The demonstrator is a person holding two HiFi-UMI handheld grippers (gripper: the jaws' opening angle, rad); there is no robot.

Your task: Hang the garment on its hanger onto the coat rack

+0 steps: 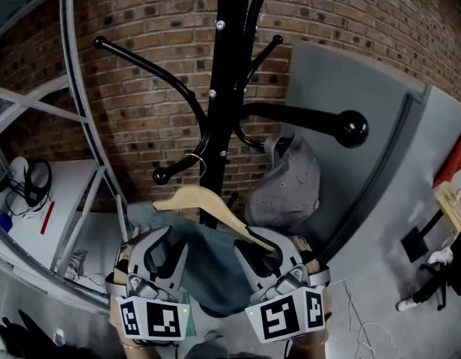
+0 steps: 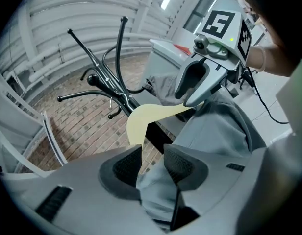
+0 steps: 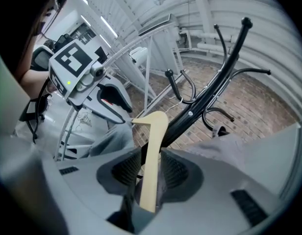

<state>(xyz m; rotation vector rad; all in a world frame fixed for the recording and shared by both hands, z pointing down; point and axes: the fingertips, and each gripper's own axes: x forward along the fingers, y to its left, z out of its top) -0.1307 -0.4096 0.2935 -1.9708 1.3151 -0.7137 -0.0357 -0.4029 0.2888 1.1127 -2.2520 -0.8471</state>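
Observation:
A pale wooden hanger [image 1: 204,200] carries a grey-blue garment [image 1: 208,271]. Its metal hook [image 1: 194,161] sits over a low arm of the black coat rack [image 1: 229,88]. My left gripper [image 1: 165,247] is open at the hanger's left end, and in the left gripper view its pads [image 2: 126,165] stand apart with a fold of the garment [image 2: 156,185] between them. My right gripper [image 1: 260,247] is open at the right end. In the right gripper view the hanger's arm [image 3: 153,141] passes between the spread pads [image 3: 176,171], with a gap on each side.
A grey cap [image 1: 287,182] hangs on the rack to the right of the pole. Behind it stands a grey panel [image 1: 365,96] against the brick wall [image 1: 141,21]. A white metal frame [image 1: 77,103] and a white cabinet [image 1: 62,193] are at the left.

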